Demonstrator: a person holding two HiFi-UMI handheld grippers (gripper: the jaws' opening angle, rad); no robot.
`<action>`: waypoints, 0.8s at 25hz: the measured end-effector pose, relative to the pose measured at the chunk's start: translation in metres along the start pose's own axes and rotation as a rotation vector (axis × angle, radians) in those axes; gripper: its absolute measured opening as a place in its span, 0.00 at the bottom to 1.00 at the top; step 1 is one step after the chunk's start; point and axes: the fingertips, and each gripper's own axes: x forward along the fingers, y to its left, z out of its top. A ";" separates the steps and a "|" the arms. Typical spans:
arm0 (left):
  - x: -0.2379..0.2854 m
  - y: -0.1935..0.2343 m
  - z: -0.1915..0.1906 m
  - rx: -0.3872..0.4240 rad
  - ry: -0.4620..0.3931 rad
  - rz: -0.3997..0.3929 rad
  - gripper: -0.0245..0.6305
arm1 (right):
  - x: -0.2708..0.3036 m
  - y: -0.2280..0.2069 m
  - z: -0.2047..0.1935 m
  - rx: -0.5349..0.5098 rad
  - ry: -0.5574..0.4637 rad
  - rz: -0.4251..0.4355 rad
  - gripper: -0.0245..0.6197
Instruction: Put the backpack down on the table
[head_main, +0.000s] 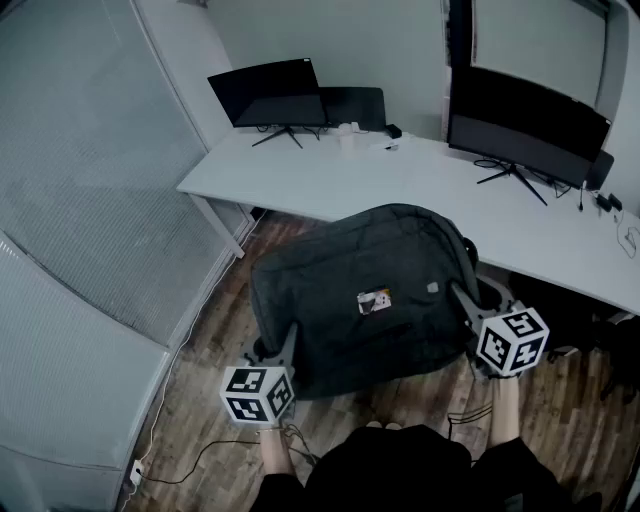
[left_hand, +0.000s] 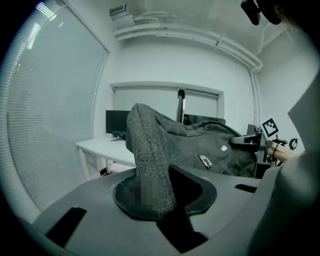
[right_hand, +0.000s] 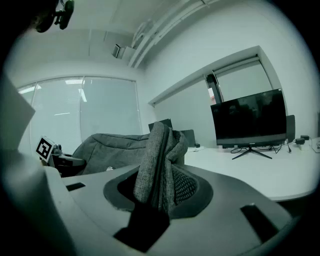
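A dark grey backpack (head_main: 360, 290) hangs flat in the air between my two grippers, over the wooden floor just in front of the white table (head_main: 400, 180). My left gripper (head_main: 285, 340) is shut on its near-left edge; in the left gripper view a fold of the backpack (left_hand: 150, 165) is pinched between the jaws of the left gripper (left_hand: 160, 195). My right gripper (head_main: 462, 300) is shut on the right edge, and in the right gripper view the bunched fabric of the backpack (right_hand: 157, 165) and its mesh sit between the jaws of the right gripper (right_hand: 155, 195).
Two dark monitors (head_main: 268, 92) (head_main: 525, 120) stand on the L-shaped table with small items and cables near them. A frosted glass wall (head_main: 80, 200) runs along the left. A cable (head_main: 190, 460) lies on the floor by my feet.
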 end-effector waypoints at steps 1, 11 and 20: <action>0.000 0.000 0.000 0.000 0.000 0.001 0.17 | 0.000 0.000 0.000 -0.001 0.000 0.000 0.24; 0.001 -0.004 -0.004 -0.018 0.003 0.018 0.17 | 0.002 -0.005 -0.003 -0.004 0.006 0.018 0.24; 0.004 -0.014 -0.008 -0.041 0.005 0.069 0.17 | 0.013 -0.020 -0.002 -0.002 0.018 0.067 0.24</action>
